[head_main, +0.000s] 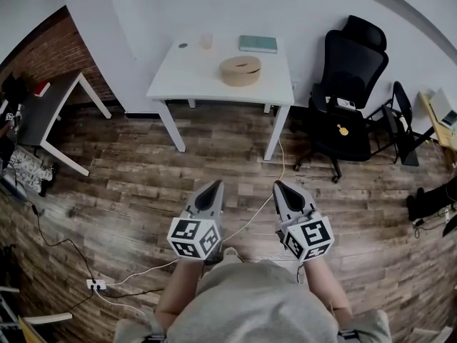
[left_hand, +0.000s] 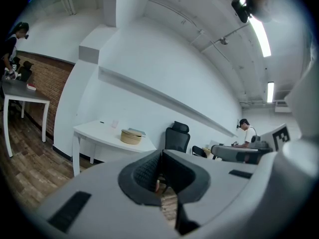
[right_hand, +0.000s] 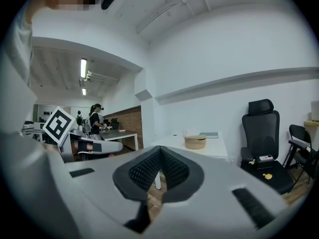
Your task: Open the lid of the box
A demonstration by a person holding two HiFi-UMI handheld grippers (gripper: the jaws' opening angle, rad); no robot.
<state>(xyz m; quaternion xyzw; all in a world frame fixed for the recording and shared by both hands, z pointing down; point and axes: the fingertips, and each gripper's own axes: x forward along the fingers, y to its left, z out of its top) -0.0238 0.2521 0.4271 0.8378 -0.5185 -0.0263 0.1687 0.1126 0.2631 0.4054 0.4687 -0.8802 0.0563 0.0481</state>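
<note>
Both your left gripper (head_main: 213, 185) and right gripper (head_main: 280, 186) hold nothing, fingers closed; the round wooden box (head_main: 240, 79) at upper centre looks light and rigid, so pinch its lid (head_main: 235, 64) by the rim.

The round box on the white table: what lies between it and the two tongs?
Head view: wood floor with a white cable, then the table's front edge before the round box. Left tongs and right tongs are shut, empty.

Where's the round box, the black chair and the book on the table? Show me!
round box (head_main: 237, 67): head view, on its lid.
black chair (head_main: 353, 66): head view, on its backrest.
book (head_main: 258, 43): head view, on its cover.
</note>
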